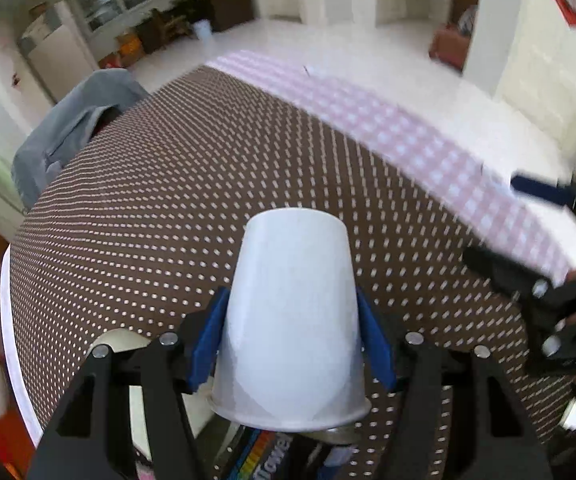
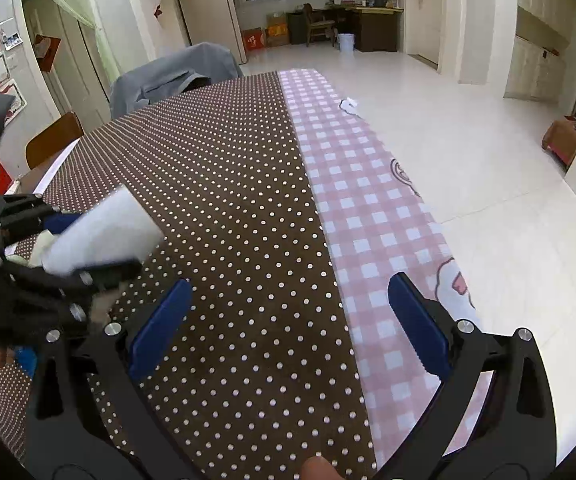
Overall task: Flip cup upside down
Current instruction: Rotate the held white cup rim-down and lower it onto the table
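Blue-padded black left gripper (image 1: 292, 344) sits closest to the left wrist lens, its two blue pads (image 1: 208, 340) clamped on opposite sides of a white tapered paper cup (image 1: 291, 320). Cup's rolled rim points back toward the camera, closed base points away, so it lies roughly along the fingers, held above the brown white-dotted tablecloth (image 1: 208, 184). Beneath the rim some printed items and a pale round object show, too cropped to identify. Right gripper (image 1: 543, 240) appears blurred at the right edge of this view, apart from the cup.

Right wrist view: right gripper (image 2: 288, 320) has its blue fingers (image 2: 160, 324) spread wide with nothing between them, hovering over the seam where the brown dotted cloth (image 2: 228, 200) meets a pink-and-white checked cloth (image 2: 367, 200). Same white cup (image 2: 104, 232) shows at far left, tilted, base aimed up and to the right, gripped by the left gripper (image 2: 88, 256), off the table surface. Fingertip visible at the bottom edge.

Background: grey jacket draped over a chair (image 2: 172, 72) at the far table edge, brown wooden chair back (image 2: 54, 140) at left, white tiled floor (image 2: 467, 140), dark desk (image 2: 371, 24) by the window.
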